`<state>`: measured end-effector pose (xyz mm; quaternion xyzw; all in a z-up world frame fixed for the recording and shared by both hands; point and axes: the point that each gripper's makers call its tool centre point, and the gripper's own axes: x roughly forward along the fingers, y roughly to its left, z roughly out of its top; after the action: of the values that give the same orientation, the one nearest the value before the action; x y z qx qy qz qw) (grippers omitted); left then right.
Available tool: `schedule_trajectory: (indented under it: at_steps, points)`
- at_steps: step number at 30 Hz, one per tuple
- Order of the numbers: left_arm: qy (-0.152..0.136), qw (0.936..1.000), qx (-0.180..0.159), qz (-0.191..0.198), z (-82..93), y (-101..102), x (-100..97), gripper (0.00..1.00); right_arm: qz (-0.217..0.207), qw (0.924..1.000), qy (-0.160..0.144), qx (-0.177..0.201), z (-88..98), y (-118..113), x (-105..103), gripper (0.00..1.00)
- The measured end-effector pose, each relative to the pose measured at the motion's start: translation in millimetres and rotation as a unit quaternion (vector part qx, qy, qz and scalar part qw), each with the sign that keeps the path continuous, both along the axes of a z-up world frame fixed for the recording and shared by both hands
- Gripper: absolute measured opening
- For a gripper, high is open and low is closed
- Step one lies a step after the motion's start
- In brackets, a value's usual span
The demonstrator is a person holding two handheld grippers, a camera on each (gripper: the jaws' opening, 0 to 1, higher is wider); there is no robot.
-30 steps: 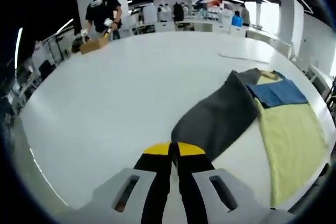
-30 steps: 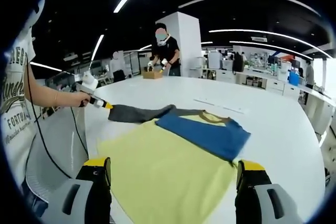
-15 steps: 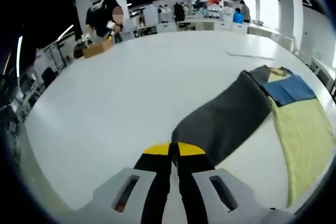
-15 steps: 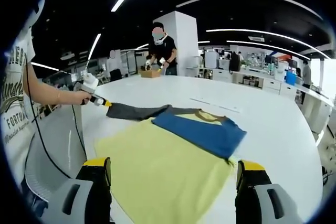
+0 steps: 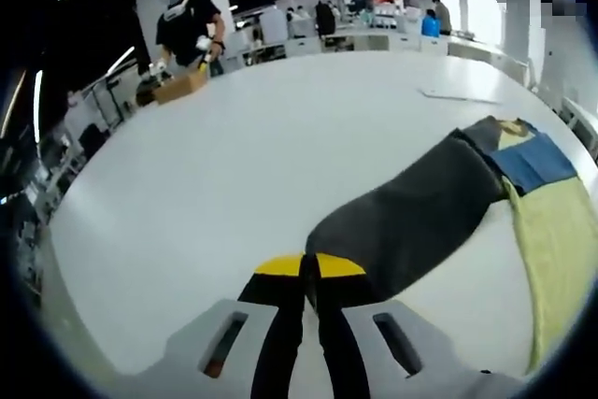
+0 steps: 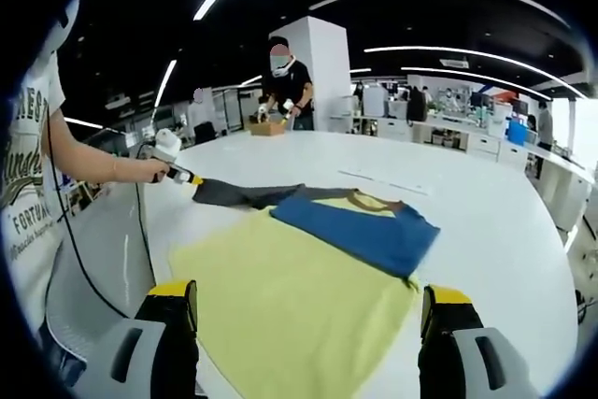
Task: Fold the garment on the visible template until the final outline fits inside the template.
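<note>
A garment lies spread on the white table [image 6: 486, 221]: a pale yellow body [image 6: 299, 296], a blue sleeve [image 6: 360, 235] folded across its top, and a grey sleeve [image 6: 248, 193] stretched out to the left. In the left gripper view the grey sleeve [image 5: 411, 221] runs from the yellow and blue part [image 5: 547, 193] to my left gripper [image 5: 310, 268], which is shut on the sleeve's end. The right gripper view shows that left gripper [image 6: 193, 179] held in a hand, pinching the cuff. My right gripper [image 6: 308, 310] stands open above the yellow body's near edge.
A person [image 6: 285, 81] in black works at a cardboard box [image 5: 173, 84] at the table's far end. A thin flat sheet [image 5: 458, 95] lies on the table beyond the garment. Desks and more people fill the background. The holder's arm and printed shirt [image 6: 28, 165] are at left.
The left gripper has drawn the grey sleeve farther out from the garment's body, so the yellow and blue part sits farther right in its view. The right gripper stays open in place.
</note>
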<state>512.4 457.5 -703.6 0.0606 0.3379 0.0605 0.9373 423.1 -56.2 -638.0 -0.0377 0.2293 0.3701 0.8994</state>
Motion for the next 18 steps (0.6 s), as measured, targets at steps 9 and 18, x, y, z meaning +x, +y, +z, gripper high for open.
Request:
schedule_trajectory:
  at_steps: [9, 18]
  points:
    - [0.01, 0.9997, 0.022, -0.002, -9.9, 17.0, 10.7, 0.0, -0.002, 1.0, 0.003, -0.003, -0.1, -0.5, 1.7, 0.99]
    - [0.038, 0.9984, 0.041, -0.004, -20.3, 30.7, 19.6, 0.0, -0.005, 0.9999, 0.007, -0.006, -1.4, -1.3, 3.3, 0.99]
